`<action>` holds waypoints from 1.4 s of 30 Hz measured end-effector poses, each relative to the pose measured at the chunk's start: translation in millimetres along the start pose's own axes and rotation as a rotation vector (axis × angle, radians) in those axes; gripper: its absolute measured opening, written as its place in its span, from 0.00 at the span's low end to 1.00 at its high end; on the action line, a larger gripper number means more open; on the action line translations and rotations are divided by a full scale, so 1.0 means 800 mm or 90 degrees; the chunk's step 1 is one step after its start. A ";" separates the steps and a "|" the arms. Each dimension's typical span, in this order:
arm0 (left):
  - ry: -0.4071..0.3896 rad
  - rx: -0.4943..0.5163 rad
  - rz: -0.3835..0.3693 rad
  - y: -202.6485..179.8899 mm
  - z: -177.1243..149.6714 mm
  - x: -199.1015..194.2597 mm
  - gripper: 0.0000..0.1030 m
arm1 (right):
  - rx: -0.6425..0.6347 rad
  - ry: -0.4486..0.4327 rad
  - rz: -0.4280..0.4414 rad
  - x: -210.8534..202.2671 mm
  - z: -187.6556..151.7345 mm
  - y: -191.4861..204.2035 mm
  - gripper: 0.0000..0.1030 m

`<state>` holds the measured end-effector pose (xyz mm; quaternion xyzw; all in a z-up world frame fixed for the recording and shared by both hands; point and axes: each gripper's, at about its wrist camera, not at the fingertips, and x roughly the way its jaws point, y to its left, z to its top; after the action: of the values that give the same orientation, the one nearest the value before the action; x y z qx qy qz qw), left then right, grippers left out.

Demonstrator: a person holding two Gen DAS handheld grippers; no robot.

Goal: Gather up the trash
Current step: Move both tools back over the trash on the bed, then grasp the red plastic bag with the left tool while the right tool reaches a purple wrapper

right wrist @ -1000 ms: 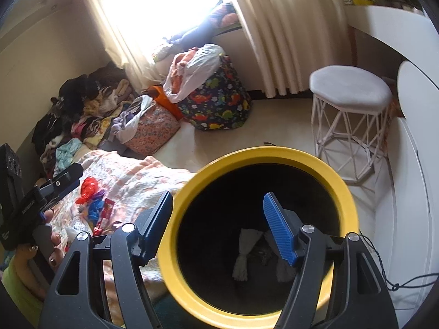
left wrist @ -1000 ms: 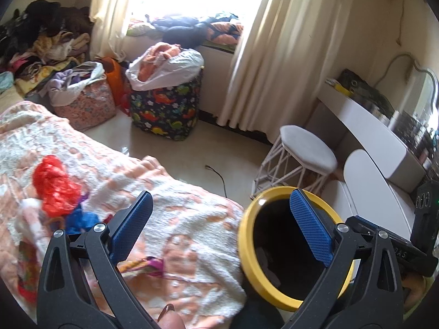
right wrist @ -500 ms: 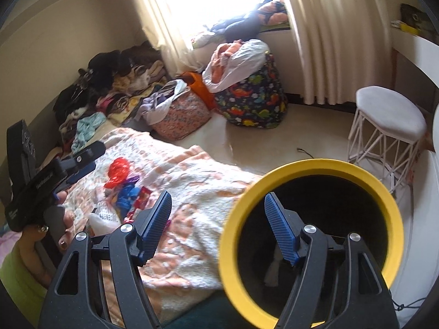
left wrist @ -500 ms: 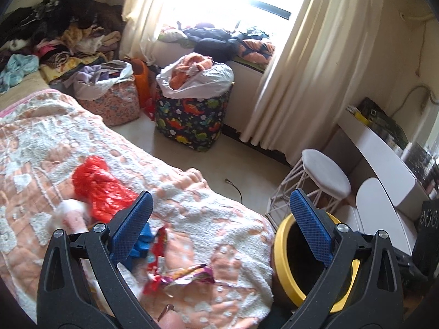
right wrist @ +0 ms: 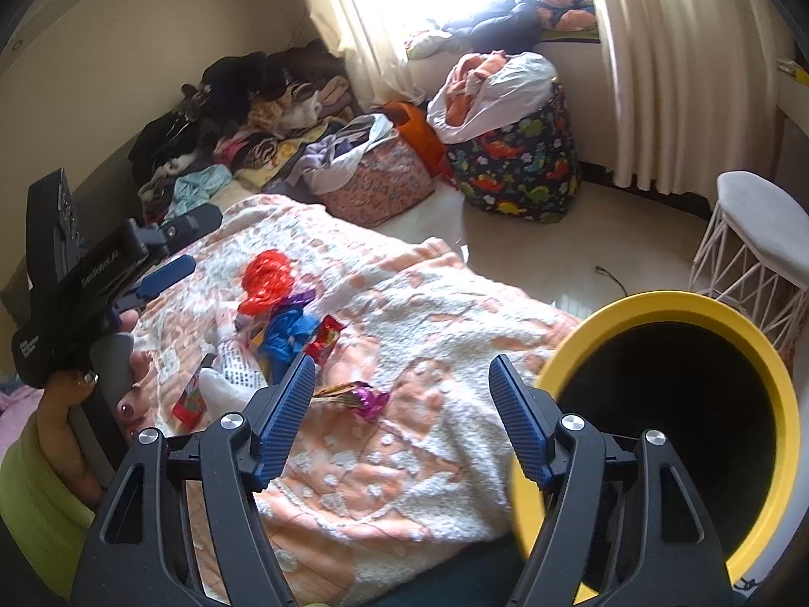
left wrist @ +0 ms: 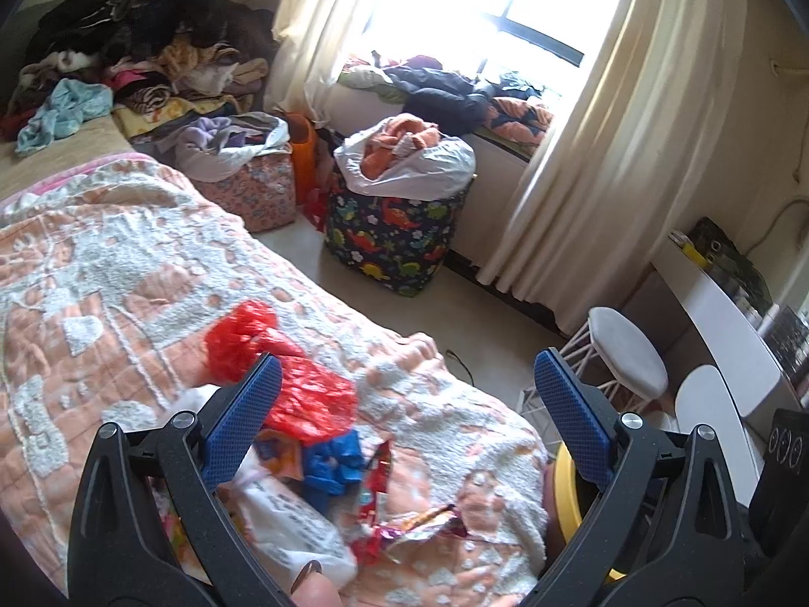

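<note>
Trash lies in a heap on the bed's peach and white blanket [left wrist: 111, 273]: a red plastic bag [left wrist: 283, 374], a blue wrapper [left wrist: 331, 463], a white plastic bag [left wrist: 288, 521] and a shiny purple-gold wrapper [left wrist: 414, 526]. The same heap shows in the right wrist view, with the red bag [right wrist: 265, 280], blue wrapper [right wrist: 285, 336] and purple wrapper [right wrist: 361, 397]. A yellow-rimmed black bin [right wrist: 672, 420] stands beside the bed; its rim shows in the left wrist view [left wrist: 569, 485]. My left gripper [left wrist: 404, 404] is open above the heap. My right gripper [right wrist: 402, 399] is open and empty, between heap and bin.
A dinosaur-print basket [left wrist: 394, 237] with clothes, a floral bag [left wrist: 253, 192] and piled clothes [left wrist: 136, 60] stand beyond the bed. A white stool [left wrist: 627, 354] and white desk [left wrist: 718, 334] are at the right. A cable [right wrist: 609, 275] lies on the floor.
Both grippers have swung left from the bin toward the bed. The trash heap now sits under the left gripper, and the bin has slid to the right edge of both views.
</note>
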<state>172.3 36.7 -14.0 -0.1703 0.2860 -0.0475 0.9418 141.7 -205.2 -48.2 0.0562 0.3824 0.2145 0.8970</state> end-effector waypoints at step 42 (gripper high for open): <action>0.156 -0.075 0.114 0.124 0.014 0.144 0.83 | -0.024 0.157 0.075 0.176 -0.053 0.033 0.41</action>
<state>273.4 111.1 -100.1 -0.1917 0.4149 0.0332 0.8888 189.4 -123.4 -163.9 0.0351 0.4819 0.2790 0.8299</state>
